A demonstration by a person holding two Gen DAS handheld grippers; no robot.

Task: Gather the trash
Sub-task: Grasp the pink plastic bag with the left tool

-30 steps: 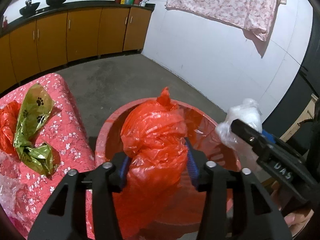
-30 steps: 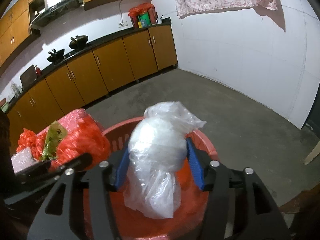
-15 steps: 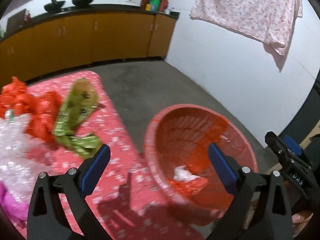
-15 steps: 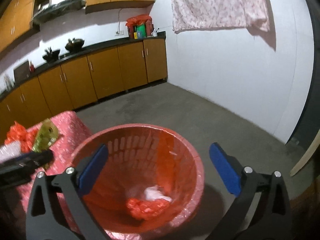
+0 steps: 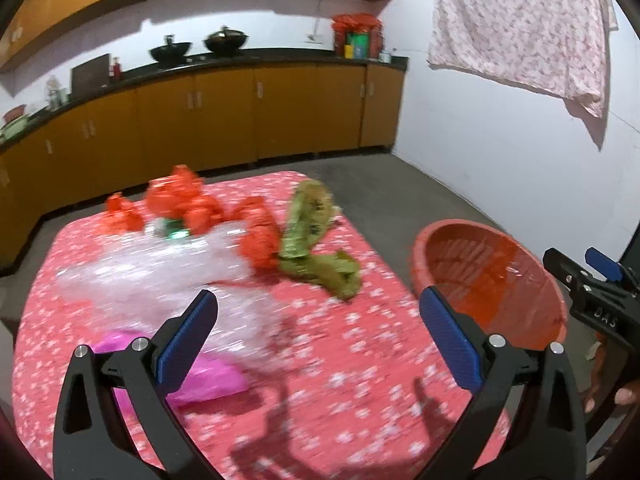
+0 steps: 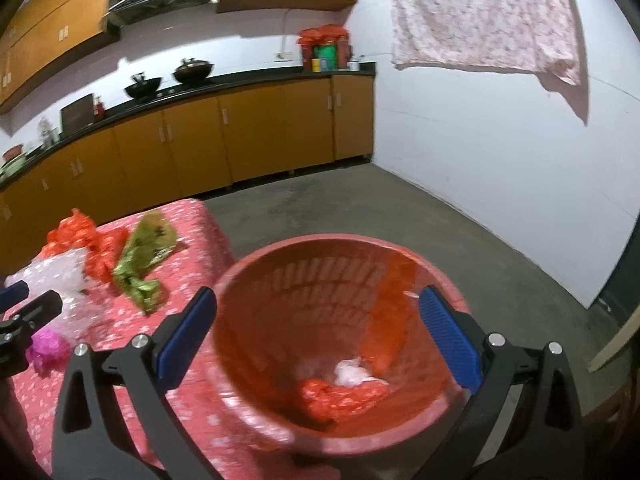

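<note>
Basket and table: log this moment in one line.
basket: red bag, white bag inside | table: trash remains | both hand-held grippers: open, empty

Left view over table [image 5: 360, 360], right view over basket [image 6: 280, 420], both shared

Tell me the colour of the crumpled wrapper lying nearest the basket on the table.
Green, with dark paw-print marks: the crumpled wrapper shows best in the left wrist view.

Left tool [image 5: 318, 344] wide open and empty, right tool [image 6: 318, 340] likewise spread, both angled downward
</note>
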